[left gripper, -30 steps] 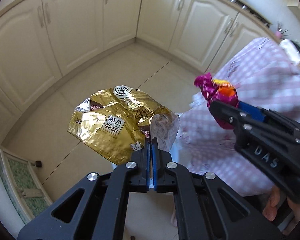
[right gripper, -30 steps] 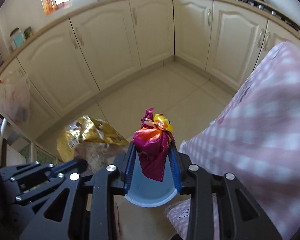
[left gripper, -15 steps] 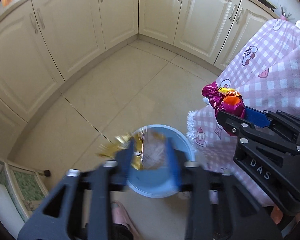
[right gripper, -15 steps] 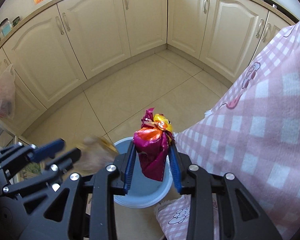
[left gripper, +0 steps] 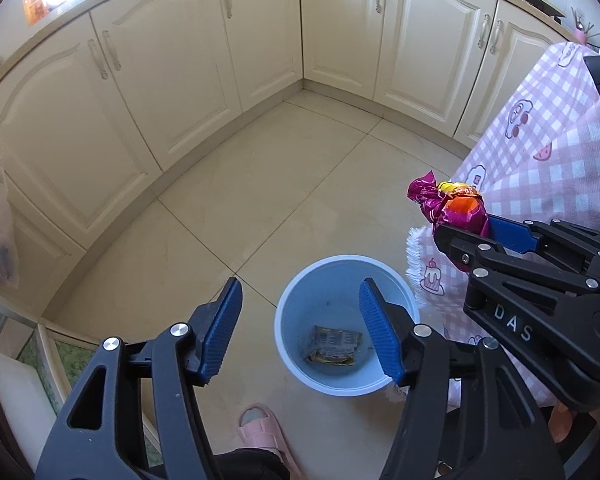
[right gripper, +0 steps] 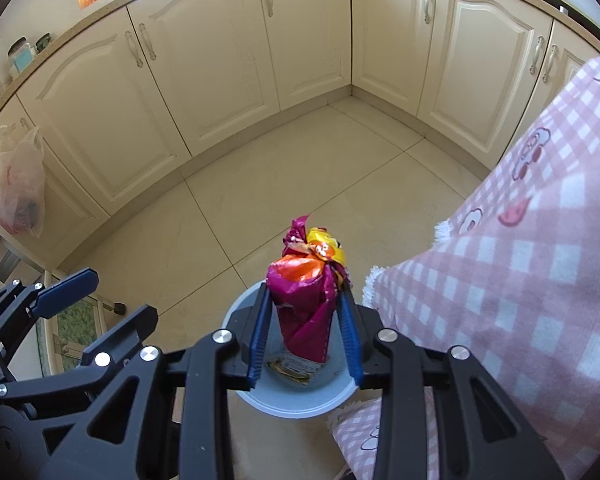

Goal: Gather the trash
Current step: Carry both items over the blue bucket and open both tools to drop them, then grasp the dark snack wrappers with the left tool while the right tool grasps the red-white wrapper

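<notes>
Cream panelled cabinets [left gripper: 172,92] curve around a beige tiled floor [left gripper: 284,184], and a pink checked tablecloth [right gripper: 532,264] hangs at the right. On the floor stands a round, smooth pale-blue plastic bin [left gripper: 290,344]. The left gripper [left gripper: 300,330] tilts steeply down over it; its ribbed blue pads have just been opening and stand apart with nothing between them. The right gripper [right gripper: 304,334], angled down likewise above the bin, is clamped on a crumpled magenta-and-orange foil wrapper [right gripper: 304,300] that stands upright between its pads. A flattened gold wrapper [left gripper: 334,346] lies on the bin's bottom. A pink slipper [left gripper: 260,430] shows just beside the bin.
</notes>
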